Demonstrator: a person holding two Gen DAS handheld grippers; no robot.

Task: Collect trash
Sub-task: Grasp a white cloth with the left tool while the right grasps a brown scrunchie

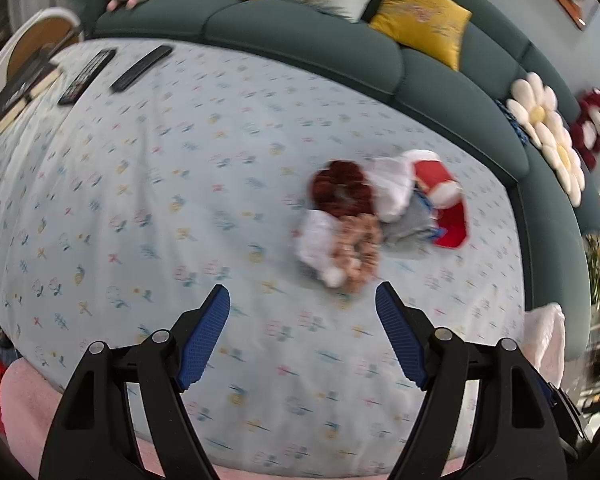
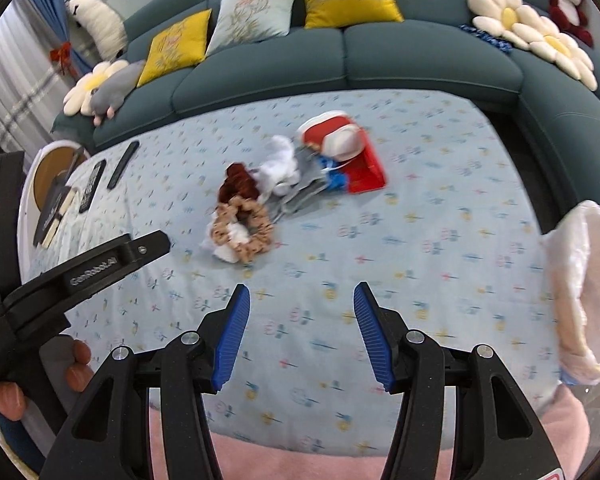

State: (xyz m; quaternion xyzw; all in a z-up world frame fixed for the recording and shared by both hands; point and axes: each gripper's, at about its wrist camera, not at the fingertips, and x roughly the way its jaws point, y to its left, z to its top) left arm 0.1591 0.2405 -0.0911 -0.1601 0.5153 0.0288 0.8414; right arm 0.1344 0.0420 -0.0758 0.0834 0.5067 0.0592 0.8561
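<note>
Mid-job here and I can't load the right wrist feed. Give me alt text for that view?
The right gripper hangs open and empty over a flowered tablecloth, short of a pile of litter: scrunchies, white tissues and red packaging. The left gripper reaches in from the left, a white bag sits at the table's right edge, and a green sofa curves behind.

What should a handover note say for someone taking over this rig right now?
Left gripper: open, empty, above the tablecloth.
Right gripper: open, empty, also short of the pile.
Job's things: one heap mid-table: white tissues, a red and white wrapper, a dark red scrunchie and a tan scrunchie. A bin lined with a plastic bag stands at the table's right edge.
Done: nothing picked up as far as the views show.
Left: sort trash from the heap and drop it in the bag. The two remotes lie far left.
</note>
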